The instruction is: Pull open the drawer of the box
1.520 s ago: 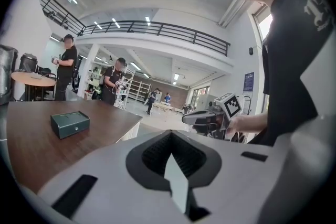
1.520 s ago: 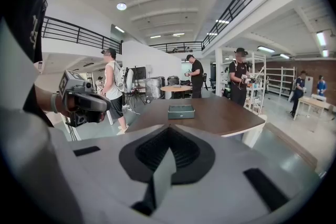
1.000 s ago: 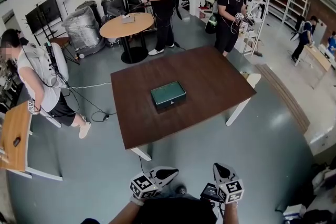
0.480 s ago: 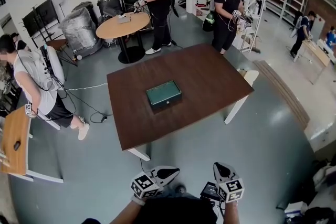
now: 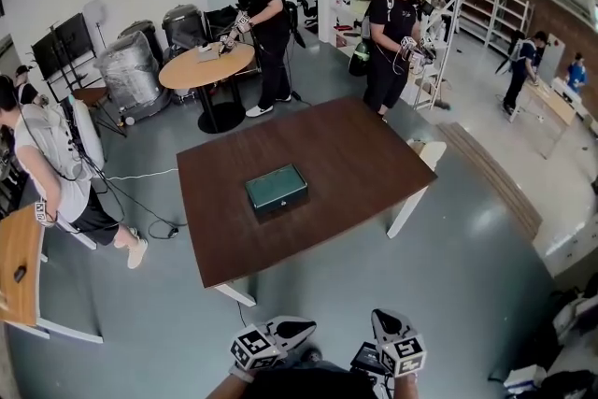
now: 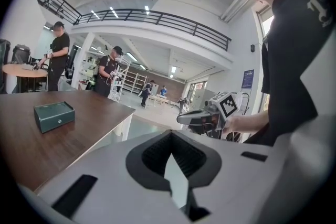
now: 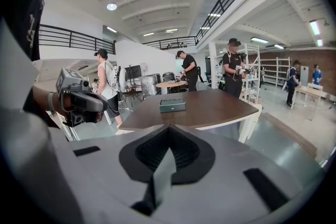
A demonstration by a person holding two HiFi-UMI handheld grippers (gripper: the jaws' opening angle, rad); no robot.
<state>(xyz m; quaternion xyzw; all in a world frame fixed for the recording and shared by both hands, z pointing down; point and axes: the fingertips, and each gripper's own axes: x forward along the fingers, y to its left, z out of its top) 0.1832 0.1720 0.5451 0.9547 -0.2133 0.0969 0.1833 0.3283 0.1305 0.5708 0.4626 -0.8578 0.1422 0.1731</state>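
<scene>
While the box (image 5: 277,186) is sitting mid-way across the table (image 5: 364,149), drawer (image 7: 172,107) apparently unopened, we are holding the left gripper (image 5: 297,327) and right gripper (image 5: 385,322) well short of that table; both jaws together, empty; the whole pull is awaiting us.

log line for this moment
green box: on brown table, drawer closed | left gripper: shut, empty | right gripper: shut, empty | contact: none

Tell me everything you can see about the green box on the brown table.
The green box is a low, dark green rectangular case with a paler line round its flat top and a small pale knob on one long side. It looks fully closed. It lies flat, slightly askew to the edges, near the middle of the brown table, touching only the tabletop.
</scene>
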